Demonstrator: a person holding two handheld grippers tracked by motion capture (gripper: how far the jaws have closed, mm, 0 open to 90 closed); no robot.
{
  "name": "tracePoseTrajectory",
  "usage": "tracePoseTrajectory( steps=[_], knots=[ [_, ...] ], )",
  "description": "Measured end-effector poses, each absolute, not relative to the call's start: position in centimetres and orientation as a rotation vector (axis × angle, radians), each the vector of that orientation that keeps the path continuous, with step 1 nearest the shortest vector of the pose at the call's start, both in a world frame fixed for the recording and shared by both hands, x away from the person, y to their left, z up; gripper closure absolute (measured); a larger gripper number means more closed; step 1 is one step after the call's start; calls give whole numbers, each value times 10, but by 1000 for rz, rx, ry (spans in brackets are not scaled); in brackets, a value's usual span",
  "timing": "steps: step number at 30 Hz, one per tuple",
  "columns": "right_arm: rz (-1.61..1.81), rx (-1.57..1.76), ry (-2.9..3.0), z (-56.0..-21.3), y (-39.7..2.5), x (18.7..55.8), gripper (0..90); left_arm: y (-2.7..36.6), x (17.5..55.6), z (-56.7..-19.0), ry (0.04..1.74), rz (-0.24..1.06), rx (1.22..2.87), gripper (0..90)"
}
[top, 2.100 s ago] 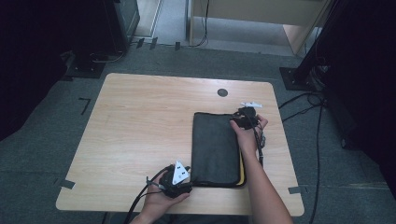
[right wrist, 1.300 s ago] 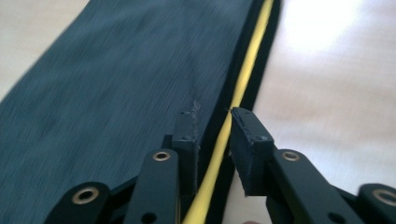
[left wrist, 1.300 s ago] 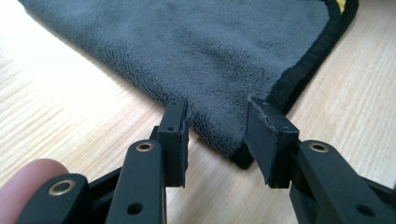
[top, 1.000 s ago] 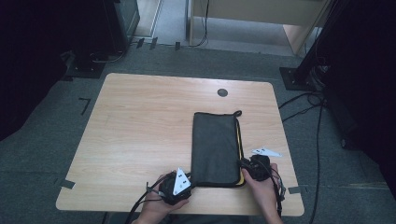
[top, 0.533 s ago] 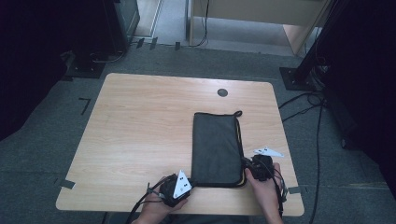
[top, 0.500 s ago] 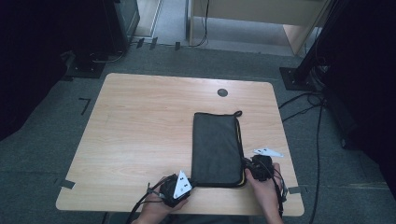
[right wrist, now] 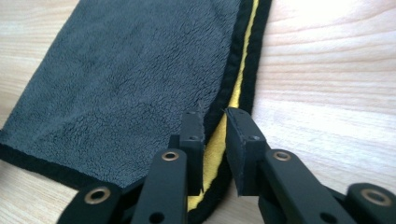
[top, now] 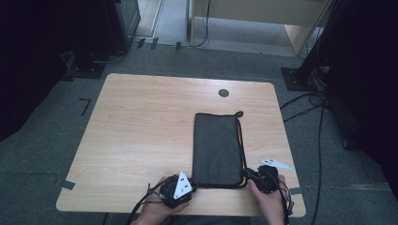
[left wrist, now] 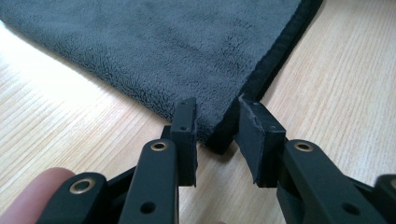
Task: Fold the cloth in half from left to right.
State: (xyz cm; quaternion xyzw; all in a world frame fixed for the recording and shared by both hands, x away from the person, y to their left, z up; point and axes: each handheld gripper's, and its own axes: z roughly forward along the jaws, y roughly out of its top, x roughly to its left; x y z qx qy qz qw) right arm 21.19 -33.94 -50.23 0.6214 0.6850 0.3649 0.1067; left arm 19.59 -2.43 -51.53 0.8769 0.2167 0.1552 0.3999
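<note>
Your folded grey towel (top: 218, 149) lies flat on the counter (top: 141, 126), right of centre, long side running away from you. Your left gripper (left wrist: 215, 122) sits at its near left corner, jaws a little apart around the black hem, not clamped. Your right gripper (right wrist: 214, 122) is at the near right corner, jaws slightly parted over the edge where a yellow layer (right wrist: 236, 88) peeks out. In the high view your hands hide both corners, so contact there is hard to make out.

Black claw (left wrist: 215, 135), brass screws
</note>
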Motion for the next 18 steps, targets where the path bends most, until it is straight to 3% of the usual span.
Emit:
tracePoseTrajectory(
  steps=[3, 7, 18],
  knots=[
    [1062, 1833, 2054, -505, -335, 213, 781, -24, 196, -515, 543, 393, 2226, 679],
    [1032, 1821, 2070, -505, -331, 212, 886, -23, 196, -516, 544, 386, 2225, 679],
    [995, 1867, 2087, -489, -341, 208, 890, -23, 196, -517, 510, 365, 2220, 701]
  ],
)
